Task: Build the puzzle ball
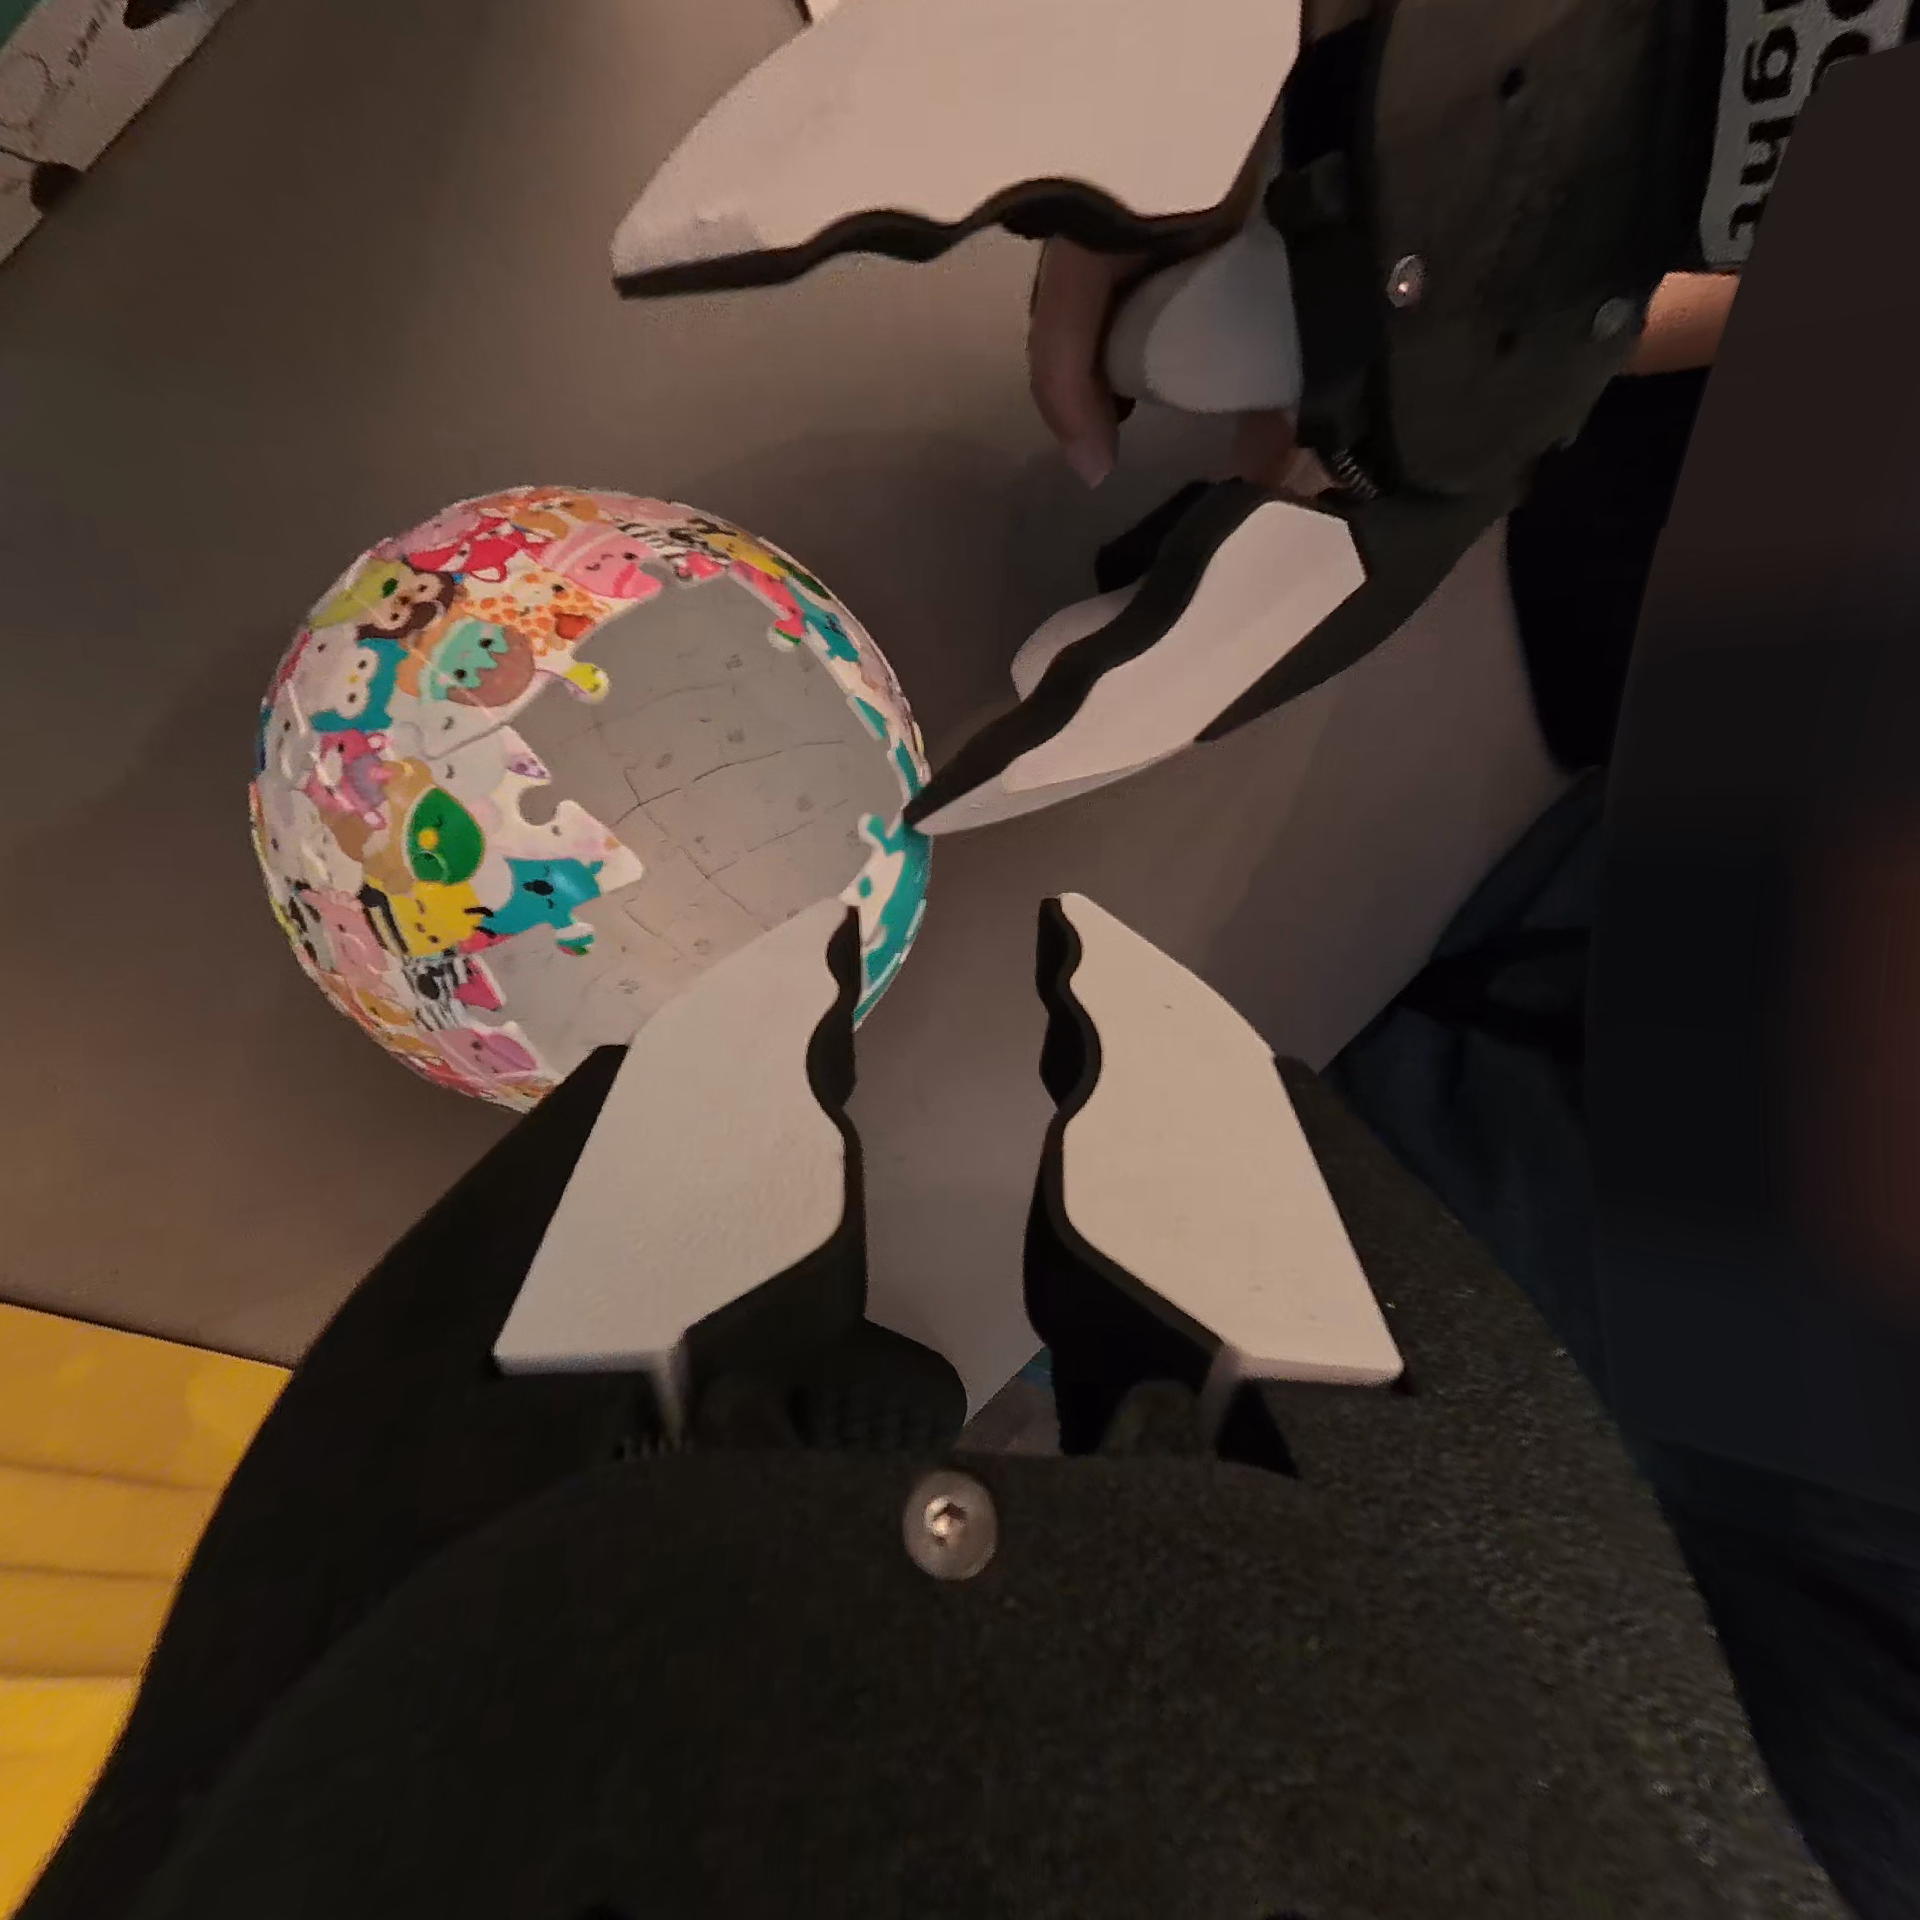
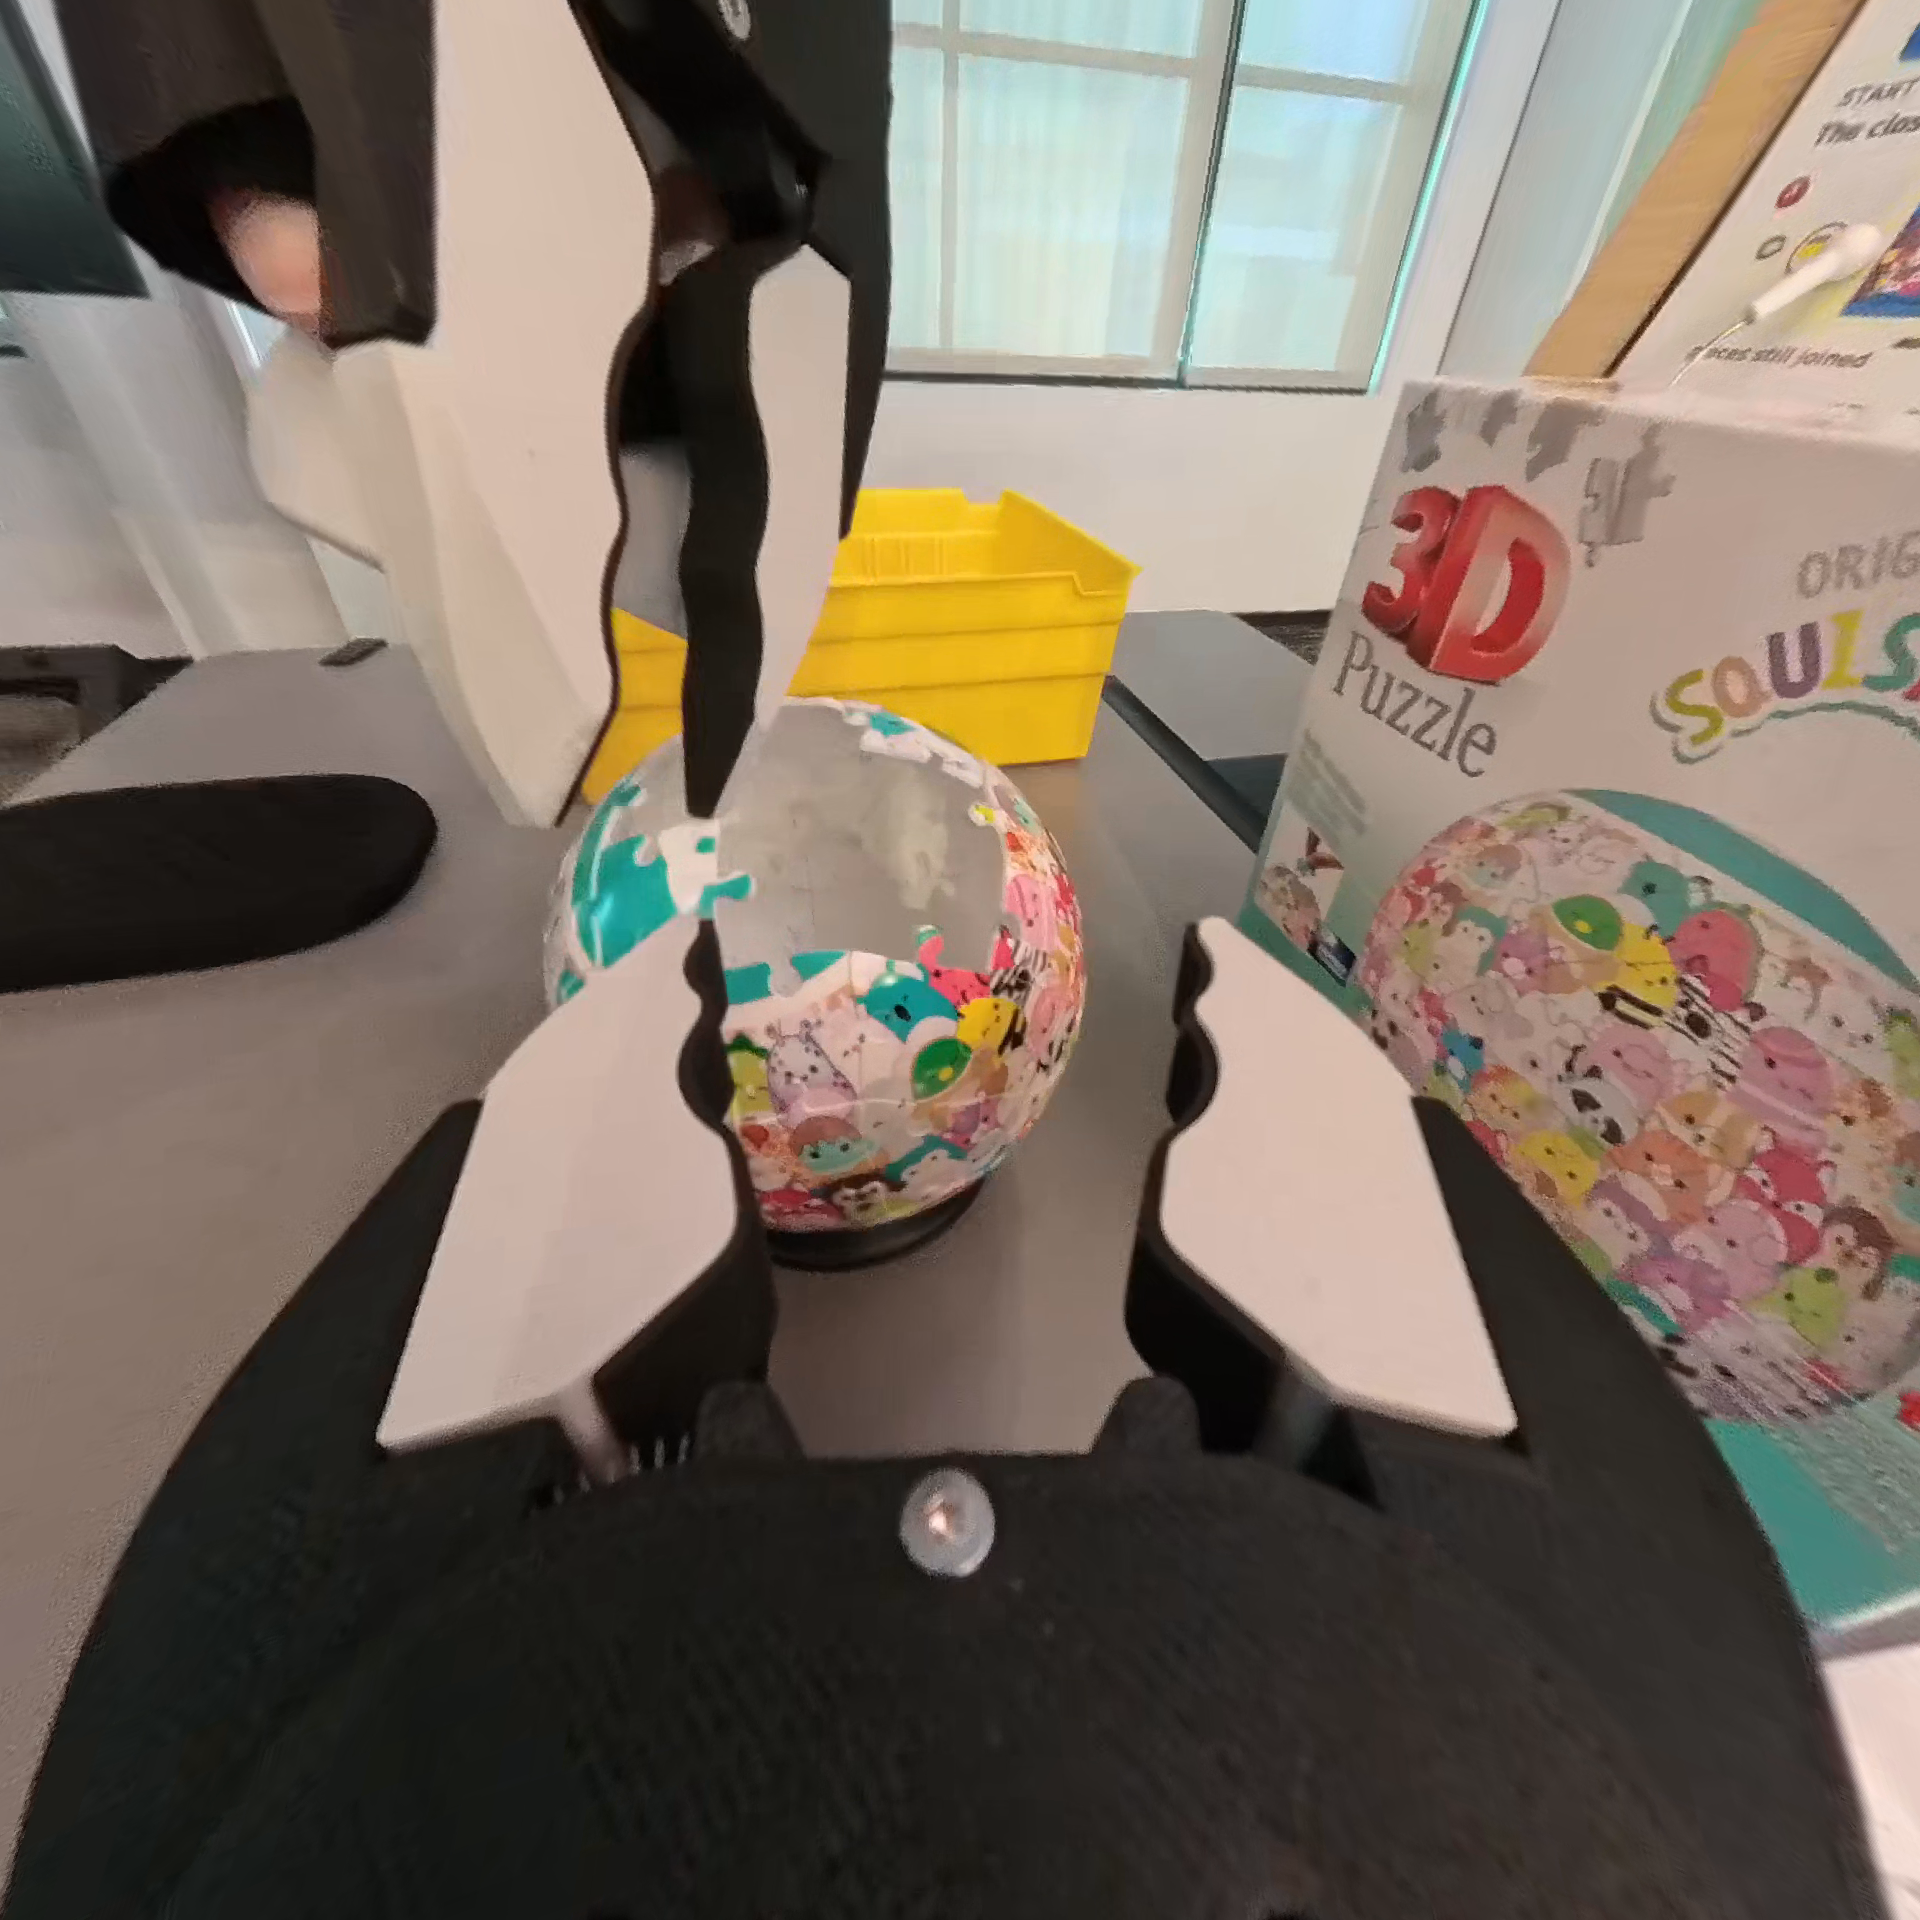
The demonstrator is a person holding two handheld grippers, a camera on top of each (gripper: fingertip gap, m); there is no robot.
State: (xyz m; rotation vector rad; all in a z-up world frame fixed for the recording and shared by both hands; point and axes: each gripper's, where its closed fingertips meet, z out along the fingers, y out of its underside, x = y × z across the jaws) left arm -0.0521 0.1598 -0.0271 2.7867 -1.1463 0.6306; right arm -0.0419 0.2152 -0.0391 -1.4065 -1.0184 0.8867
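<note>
Hand-held gripper (image 2: 707, 800) above puzzle ball's (image 2: 894, 1039) upward gap.

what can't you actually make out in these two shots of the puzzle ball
1. Inside of the yellow bin: right wrist view, its own front wall hides it.
2. Lower right of the puzzle ball: left wrist view, the left gripper covers it.
3. Far side of the puzzle box: right wrist view, cut off by the right edge.
4. The small marks inside the ball's gap: left wrist view, too small.
</note>
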